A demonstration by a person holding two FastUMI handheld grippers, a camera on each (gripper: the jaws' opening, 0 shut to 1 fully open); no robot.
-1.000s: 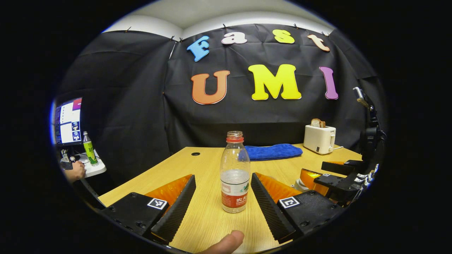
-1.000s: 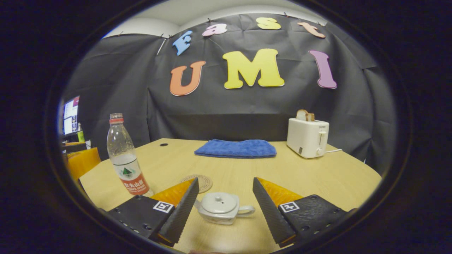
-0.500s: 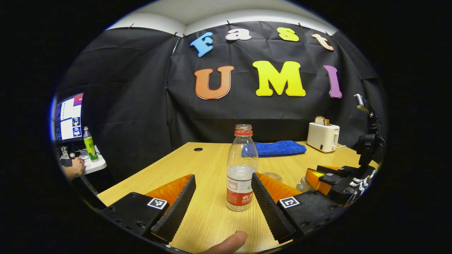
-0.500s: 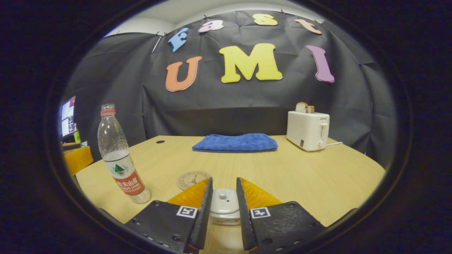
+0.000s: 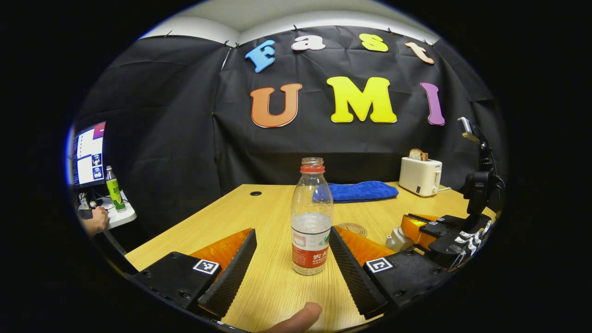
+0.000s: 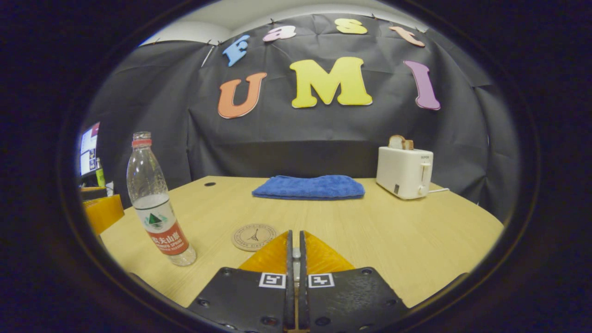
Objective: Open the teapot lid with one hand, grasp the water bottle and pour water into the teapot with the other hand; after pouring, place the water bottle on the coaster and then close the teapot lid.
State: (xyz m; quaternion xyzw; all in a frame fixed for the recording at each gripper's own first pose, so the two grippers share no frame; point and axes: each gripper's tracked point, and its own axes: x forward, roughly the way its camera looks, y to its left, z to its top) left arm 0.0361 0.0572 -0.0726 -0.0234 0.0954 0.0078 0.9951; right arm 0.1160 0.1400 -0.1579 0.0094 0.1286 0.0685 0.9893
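A clear water bottle point(image 5: 312, 217) with a red label, uncapped and part full, stands on the wooden table point(image 5: 273, 286) between the fingers of my open left gripper point(image 5: 292, 233), close to its right finger, untouched. In the right gripper view the bottle point(image 6: 155, 203) is at the left. My right gripper point(image 6: 294, 240) is shut on the knob of the teapot lid point(image 6: 295, 253), a sliver of which shows between the fingers; the pot below is hidden. In the left gripper view the teapot point(image 5: 397, 240) peeks out by the right gripper point(image 5: 434, 229). The round coaster point(image 6: 254, 237) lies just ahead.
A folded blue towel point(image 6: 309, 187) lies at the back of the table, with a white toaster point(image 6: 404, 171) holding bread to its right. A thumb point(image 5: 296, 319) shows at the bottom edge. Off the table to the left are a monitor point(image 5: 88, 155) and a green bottle point(image 5: 112, 189).
My right gripper came down over the teapot and its fingers shut on the lid knob. The left gripper stayed open around the bottle, shifting only slightly.
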